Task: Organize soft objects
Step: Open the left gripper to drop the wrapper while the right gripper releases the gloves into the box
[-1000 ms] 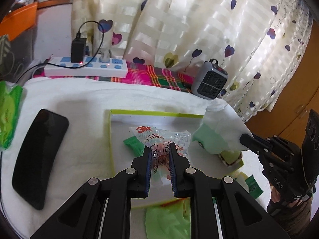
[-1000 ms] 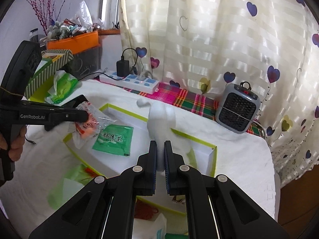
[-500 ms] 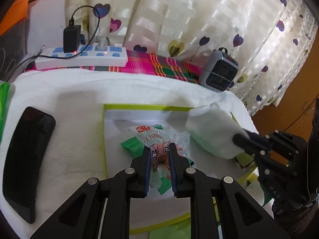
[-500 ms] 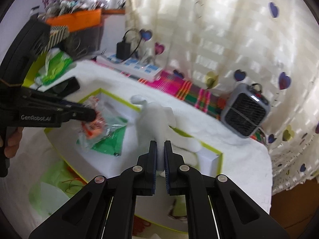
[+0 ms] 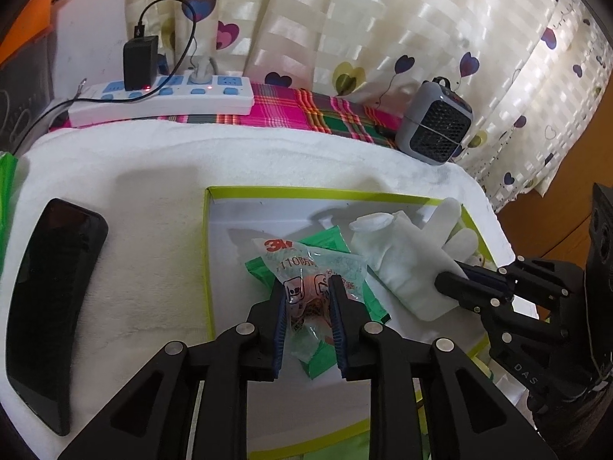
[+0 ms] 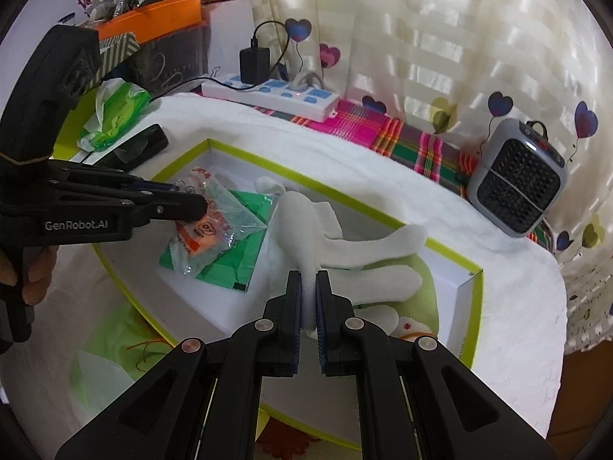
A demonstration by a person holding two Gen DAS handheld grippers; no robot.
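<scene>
**Two soft items lowered into the green-rimmed box; left jaws begin to let go**

The left gripper (image 5: 306,295) has its blue-padded jaws either side of a crinkly clear earplug packet (image 5: 310,268) printed with red lettering and holding something orange. The jaws are opening, and the pads look to be easing off the plastic, though the packet sits between them. A second ago the packet hung higher, over the box; now it lies on a flat, glossy green sachet (image 5: 325,237) on the box floor. That suggests this item is being released where it belongs.

The right gripper (image 6: 308,299) is clamped tight on the cuff of a white fabric glove (image 6: 306,226), soft and matte, its limp fingers splayed to the right. Earlier the glove dangled above the box; now most of it rests on the floor inside, just beside the sachet, so it seems ready to be dropped too.

The box (image 6: 473,268) is shallow, rectangular card, white inside with a lime-green edge. It sits on a fluffy white towel (image 5: 153,161). Further out lie a glossy black phone (image 5: 49,287), a white power strip (image 5: 164,99) with blue sockets, and a small grey heater (image 5: 436,126) before heart-print curtains.
</scene>
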